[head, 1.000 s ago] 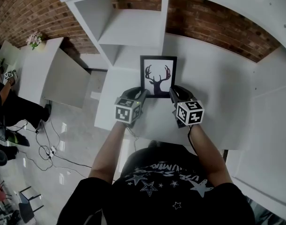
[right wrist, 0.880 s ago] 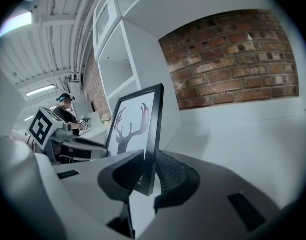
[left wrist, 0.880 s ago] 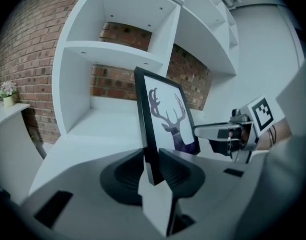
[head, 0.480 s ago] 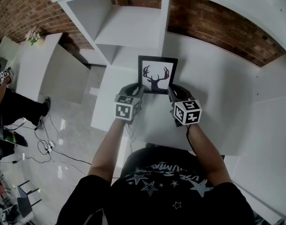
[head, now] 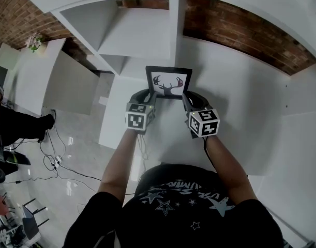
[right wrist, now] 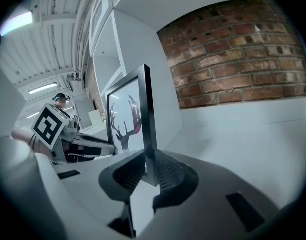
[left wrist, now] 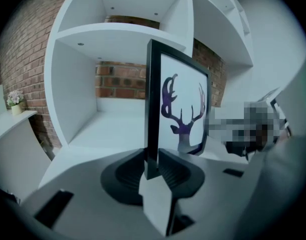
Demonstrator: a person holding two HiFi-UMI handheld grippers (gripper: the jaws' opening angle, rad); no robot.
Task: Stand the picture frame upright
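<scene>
You've got the black rectangular picture frame with the deer print (head: 168,82) clamped by both side edges, left gripper (head: 149,96) and right gripper (head: 185,98), jaws just tightened on it. It's nearly upright near the white counter's (head: 235,102) back-left corner.

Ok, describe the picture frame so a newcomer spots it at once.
Find the white shelf against the brick wall. Over the white top before its open bay, the left gripper and right gripper hold a black frame by its side edges, fingers just closed tighter on it. Nothing else there bears a picture: a dark antlered deer head on white.
</scene>
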